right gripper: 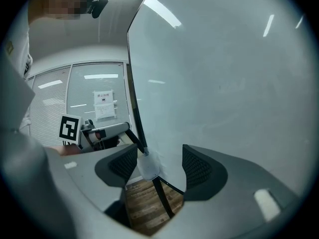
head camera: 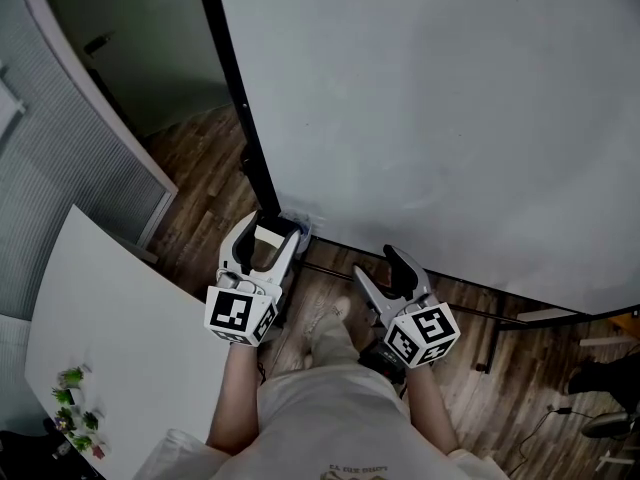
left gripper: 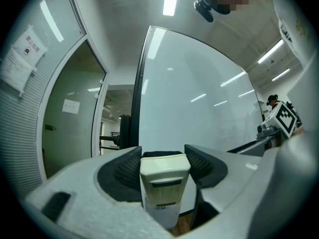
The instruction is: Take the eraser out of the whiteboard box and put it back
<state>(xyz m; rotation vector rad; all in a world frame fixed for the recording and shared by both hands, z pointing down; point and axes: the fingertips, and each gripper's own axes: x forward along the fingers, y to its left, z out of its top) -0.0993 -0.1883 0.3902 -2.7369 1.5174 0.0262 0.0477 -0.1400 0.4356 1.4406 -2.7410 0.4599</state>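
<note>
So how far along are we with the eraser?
Taking it out looks done: the eraser is clamped in the left hand-held gripper, near the box at the lower corner of the whiteboard. Left to do: set it back in the box and let go. The right hand-held gripper is open and empty.

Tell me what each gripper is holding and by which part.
The left gripper holds the cream eraser, clamped across the two sides of its far end. The right gripper holds nothing; its jaws stand apart.
</note>
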